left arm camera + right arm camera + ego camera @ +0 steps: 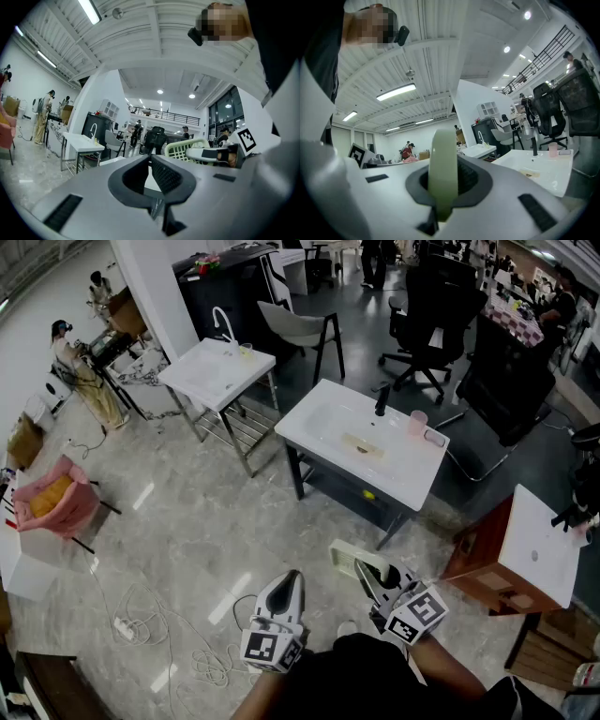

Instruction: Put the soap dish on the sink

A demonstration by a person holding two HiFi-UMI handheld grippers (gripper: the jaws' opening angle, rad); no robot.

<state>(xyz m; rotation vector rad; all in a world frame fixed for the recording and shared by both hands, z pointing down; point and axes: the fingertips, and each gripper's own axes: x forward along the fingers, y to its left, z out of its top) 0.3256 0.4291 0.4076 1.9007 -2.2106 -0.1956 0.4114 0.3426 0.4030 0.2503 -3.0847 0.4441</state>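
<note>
The pale green slotted soap dish (344, 554) is pinched on edge by my right gripper (362, 570), low in the head view. In the right gripper view the soap dish (443, 154) stands as a thin upright band between the shut jaws of the right gripper (444, 174). My left gripper (285, 594) is beside it to the left, shut on nothing; in its own view the left gripper (150, 157) has its tips together. The white sink (330, 414) with a black tap (382, 399) stands ahead on a dark frame, well apart from both grippers.
A pink cup (417, 422) sits on the sink's right rim. A second white sink (202, 381) stands further left. A wooden cabinet with a white top (530, 545) is at the right, black office chairs (433, 315) behind, cables (141, 615) on the floor left.
</note>
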